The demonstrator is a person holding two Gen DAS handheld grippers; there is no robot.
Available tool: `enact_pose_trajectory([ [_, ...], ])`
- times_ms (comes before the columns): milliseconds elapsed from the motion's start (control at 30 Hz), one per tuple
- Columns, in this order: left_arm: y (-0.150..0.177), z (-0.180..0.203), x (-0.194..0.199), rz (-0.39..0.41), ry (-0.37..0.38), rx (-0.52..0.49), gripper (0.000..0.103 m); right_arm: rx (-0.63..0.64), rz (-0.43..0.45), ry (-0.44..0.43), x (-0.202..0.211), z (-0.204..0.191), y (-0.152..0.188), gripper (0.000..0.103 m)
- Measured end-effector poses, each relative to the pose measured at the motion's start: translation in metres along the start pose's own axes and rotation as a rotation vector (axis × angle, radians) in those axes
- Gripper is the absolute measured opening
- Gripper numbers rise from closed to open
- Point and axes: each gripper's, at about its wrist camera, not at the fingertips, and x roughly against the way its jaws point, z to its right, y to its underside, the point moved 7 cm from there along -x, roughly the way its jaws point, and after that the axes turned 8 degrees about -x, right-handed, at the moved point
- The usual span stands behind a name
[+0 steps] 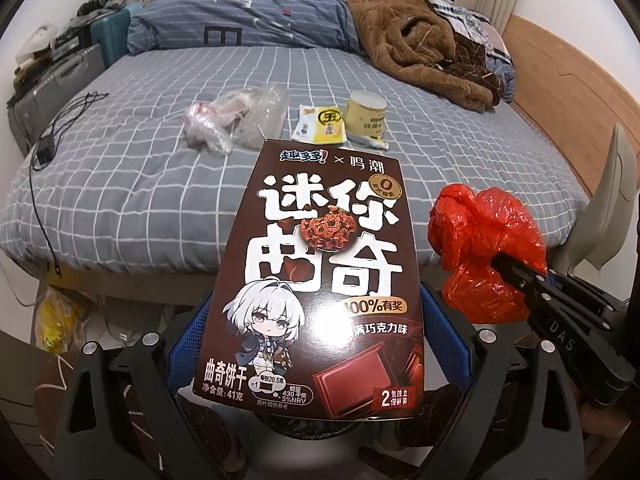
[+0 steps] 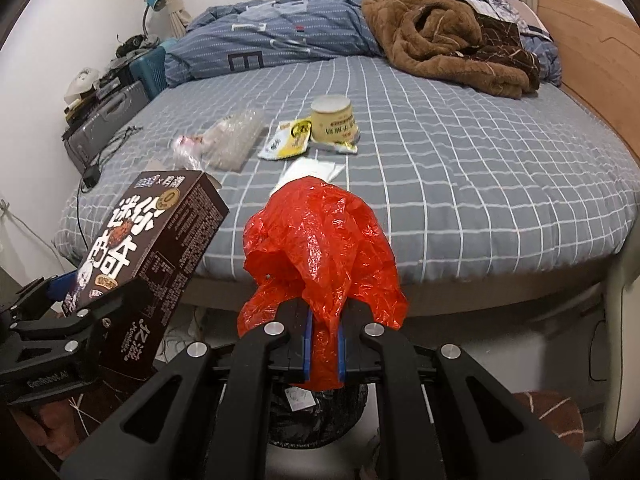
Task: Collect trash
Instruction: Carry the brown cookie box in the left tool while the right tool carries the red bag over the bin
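- Two grippers are held off the near edge of the bed [image 2: 460, 168], each clamped on a piece of trash.
- Left gripper [image 1: 308, 344] grasps a brown cookie box [image 1: 320, 272] by its sides between blue pads, box tilted away from the camera.
- Right gripper [image 2: 323, 344] is clenched on a crumpled red plastic bag [image 2: 320, 240], which bunches up above the fingers.
- Below the right gripper sits a dark bin [image 2: 320, 412], partly hidden.
- On the checked sheet lie a clear plastic wrapper [image 1: 240, 118], a yellow packet [image 1: 322, 124], a pale yellow cup [image 1: 366, 116] and, in the right view, a white tissue [image 2: 314, 172].
- At the far end, a brown fleece blanket [image 1: 428, 56] lies heaped beside a grey-blue duvet [image 1: 248, 16].
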Motion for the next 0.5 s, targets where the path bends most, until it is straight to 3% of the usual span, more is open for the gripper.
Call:
enact_pose_trajectory([
  [500,0.055,-0.005,-0.024,-0.097,0.005,0.014,0.092,0.006,-0.089,0.03,-0.018,-0.005,0.052,0.008],
])
